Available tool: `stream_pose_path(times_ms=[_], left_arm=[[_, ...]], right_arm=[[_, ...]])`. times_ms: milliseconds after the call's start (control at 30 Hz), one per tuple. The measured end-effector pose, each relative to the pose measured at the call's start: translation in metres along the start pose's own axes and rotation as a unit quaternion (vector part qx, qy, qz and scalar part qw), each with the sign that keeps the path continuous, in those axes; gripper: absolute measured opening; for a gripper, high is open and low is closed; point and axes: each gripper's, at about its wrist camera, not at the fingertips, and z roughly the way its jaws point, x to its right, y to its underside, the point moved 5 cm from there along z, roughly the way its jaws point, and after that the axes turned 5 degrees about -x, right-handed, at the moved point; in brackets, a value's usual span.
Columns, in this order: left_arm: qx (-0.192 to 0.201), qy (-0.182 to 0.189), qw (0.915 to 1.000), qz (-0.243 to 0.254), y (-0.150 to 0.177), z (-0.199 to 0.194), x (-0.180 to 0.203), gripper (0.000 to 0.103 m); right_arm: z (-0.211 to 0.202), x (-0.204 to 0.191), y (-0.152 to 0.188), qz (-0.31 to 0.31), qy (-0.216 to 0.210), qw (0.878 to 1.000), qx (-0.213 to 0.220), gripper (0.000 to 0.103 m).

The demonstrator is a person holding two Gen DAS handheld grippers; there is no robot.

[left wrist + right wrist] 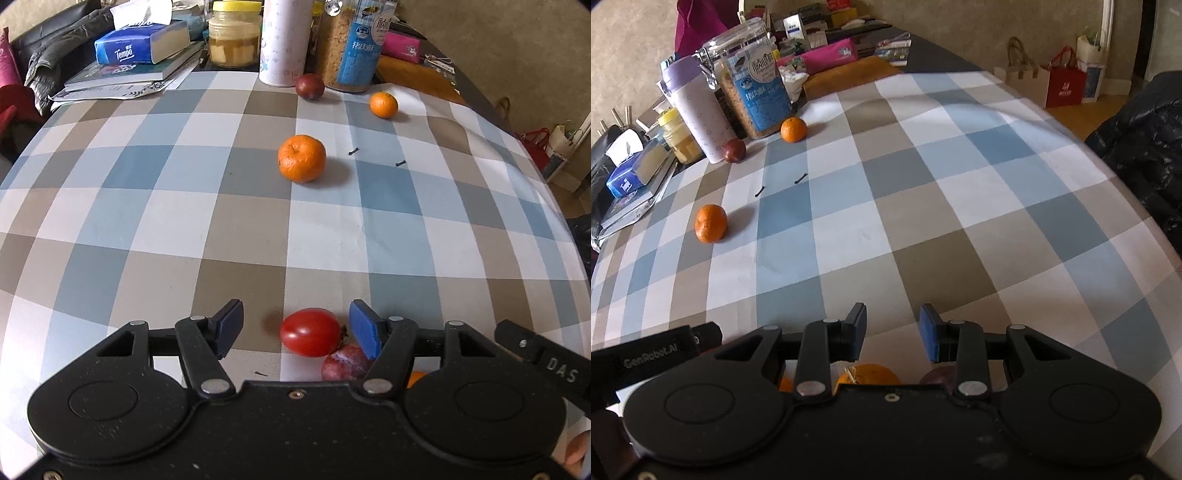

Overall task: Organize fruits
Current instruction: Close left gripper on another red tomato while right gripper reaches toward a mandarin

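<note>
A: Checked tablecloth point(155, 221) is seen across the left wrist view, with jars, tissues and books crowded at the far edge. The left gripper point(295, 328) is held about half open, nothing pinched; a red tomato point(309, 332) lies between the pads, apart from the left one, the right pad just beside it. A purple plum point(345, 363) is pressed against the tomato, partly hidden. A large tangerine point(301, 158), a dark plum point(310, 86) and a small tangerine point(383, 105) are scattered farther off.

B: Right wrist view noted. The right gripper point(893, 332) is held moderately open and empty over bare cloth. An orange fruit point(868, 373) and a purplish one point(936, 374) are glimpsed under the body, mostly hidden.

A: Risk judged: if the left jaws were closed now, the plum could be nudged aside by the right pad, or the tomato could roll.

B: Collision between the two tools is also possible; they are crowded over one cluster.
</note>
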Motion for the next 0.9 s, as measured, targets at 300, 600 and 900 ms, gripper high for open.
stream_pose_path(times_ms=[300, 600, 900], left_arm=[[-0.009, 0.014, 0.9999, -0.002, 0.004, 0.006, 0.004, 0.064], [0.0, 0.019, 0.9998, -0.011, 0.003, 0.006, 0.002, 0.048], [0.021, -0.043, 0.997, -0.061, -0.004, 0.003, -0.025, 0.048]], right_arm=[[-0.001, -0.002, 0.001, -0.009, -0.006, 1.0, 0.003, 0.035], [-0.001, -0.001, 0.001, -0.018, -0.041, 0.999, -0.02, 0.035], [-0.003, -0.007, 0.008, -0.06, -0.032, 0.997, -0.034, 0.035]])
